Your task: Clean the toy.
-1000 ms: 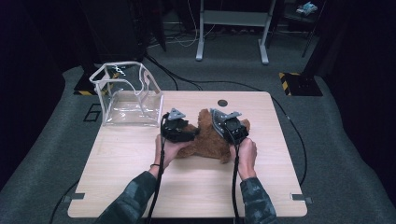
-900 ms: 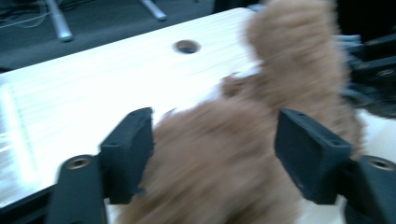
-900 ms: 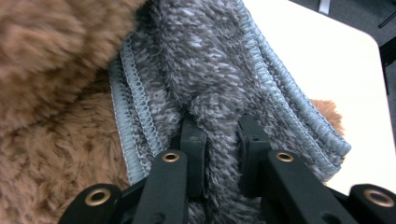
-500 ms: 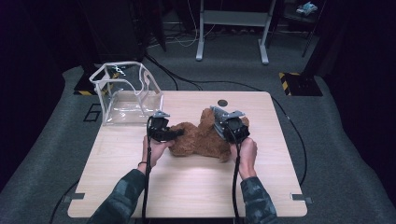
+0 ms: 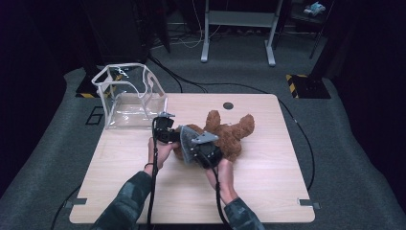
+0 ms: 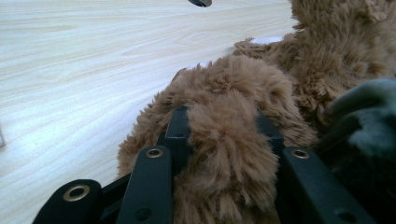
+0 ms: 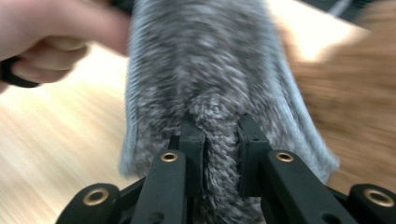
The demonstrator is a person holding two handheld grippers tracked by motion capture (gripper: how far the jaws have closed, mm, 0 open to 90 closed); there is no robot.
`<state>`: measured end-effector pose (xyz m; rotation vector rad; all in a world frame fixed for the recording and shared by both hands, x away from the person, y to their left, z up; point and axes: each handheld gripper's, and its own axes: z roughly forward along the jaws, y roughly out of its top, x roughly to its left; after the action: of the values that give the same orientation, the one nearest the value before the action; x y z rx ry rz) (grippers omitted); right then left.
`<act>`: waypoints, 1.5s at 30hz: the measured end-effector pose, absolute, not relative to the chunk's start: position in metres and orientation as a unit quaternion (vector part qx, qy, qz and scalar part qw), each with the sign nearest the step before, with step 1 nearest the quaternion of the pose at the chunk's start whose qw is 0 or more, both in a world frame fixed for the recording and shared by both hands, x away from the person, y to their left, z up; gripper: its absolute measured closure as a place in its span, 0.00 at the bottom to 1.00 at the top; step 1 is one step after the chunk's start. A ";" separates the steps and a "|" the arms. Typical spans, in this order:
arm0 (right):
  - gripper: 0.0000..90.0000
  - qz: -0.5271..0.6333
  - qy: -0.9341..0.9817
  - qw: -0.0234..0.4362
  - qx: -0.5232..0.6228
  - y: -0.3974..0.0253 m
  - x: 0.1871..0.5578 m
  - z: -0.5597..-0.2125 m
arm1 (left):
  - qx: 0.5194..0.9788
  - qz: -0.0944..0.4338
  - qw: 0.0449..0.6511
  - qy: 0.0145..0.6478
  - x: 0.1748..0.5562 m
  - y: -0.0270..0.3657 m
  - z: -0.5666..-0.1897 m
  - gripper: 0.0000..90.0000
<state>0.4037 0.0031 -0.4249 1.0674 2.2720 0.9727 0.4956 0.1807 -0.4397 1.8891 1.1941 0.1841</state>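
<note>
While nipping brown bear (image 6: 224, 154) fur, left claw (image 6: 223, 126); right claw (image 7: 220, 135) pinching grey fabric (image 7: 210, 60).

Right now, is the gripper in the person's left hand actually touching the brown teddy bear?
Touching. In the left gripper view, the left gripper has its two black jaws pressed against either side of a tuft of the brown teddy bear, with fur bulging between them.

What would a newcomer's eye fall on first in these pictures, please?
Most likely the brown teddy bear lying mid-table, with both hand-held grippers clamped on it: the left hand-held gripper pinches a brown furry limb, the right hand-held gripper a fold of grey fur. A clear plastic bag stands open at the table's far left corner.
</note>
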 end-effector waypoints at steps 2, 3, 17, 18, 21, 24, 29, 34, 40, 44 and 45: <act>0.85 0.345 0.831 0.219 0.377 0.018 0.408 -0.438 | 0.760 0.076 0.432 0.479 0.496 0.180 -0.440 0.74; 0.85 0.342 0.831 0.220 0.380 0.023 0.411 -0.444 | 0.761 0.078 0.429 0.480 0.496 0.179 -0.440 0.75; 0.86 0.302 0.819 0.259 0.413 -0.024 0.410 -0.437 | 0.769 0.083 0.431 0.465 0.498 0.179 -0.442 0.75; 0.86 0.306 0.817 0.259 0.415 -0.033 0.410 -0.436 | 0.769 0.082 0.431 0.464 0.498 0.179 -0.443 0.75; 0.86 0.302 0.801 0.276 0.436 -0.056 0.408 -0.435 | 0.770 0.079 0.431 0.463 0.499 0.180 -0.444 0.75; 0.86 0.297 0.790 0.285 0.454 -0.081 0.409 -0.438 | 0.774 0.077 0.428 0.461 0.501 0.179 -0.443 0.75; 0.86 0.273 0.765 0.297 0.502 -0.124 0.418 -0.441 | 0.774 0.077 0.429 0.459 0.501 0.178 -0.444 0.75; 0.86 0.315 0.767 0.286 0.481 -0.113 0.412 -0.416 | 0.776 0.071 0.434 0.453 0.501 0.180 -0.445 0.75; 0.86 0.309 0.789 0.280 0.451 -0.076 0.419 -0.418 | 0.776 0.065 0.440 0.447 0.502 0.182 -0.447 0.75; 0.86 0.303 0.766 0.266 0.500 -0.114 0.430 -0.438 | 0.778 0.062 0.441 0.443 0.502 0.182 -0.448 0.76; 0.86 0.284 0.759 0.274 0.518 -0.125 0.432 -0.443 | 0.777 0.063 0.442 0.443 0.502 0.183 -0.448 0.76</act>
<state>0.4323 -0.1255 -0.4432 1.3924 2.0423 0.7652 0.5015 0.1827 -0.4482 1.9291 1.0998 0.1555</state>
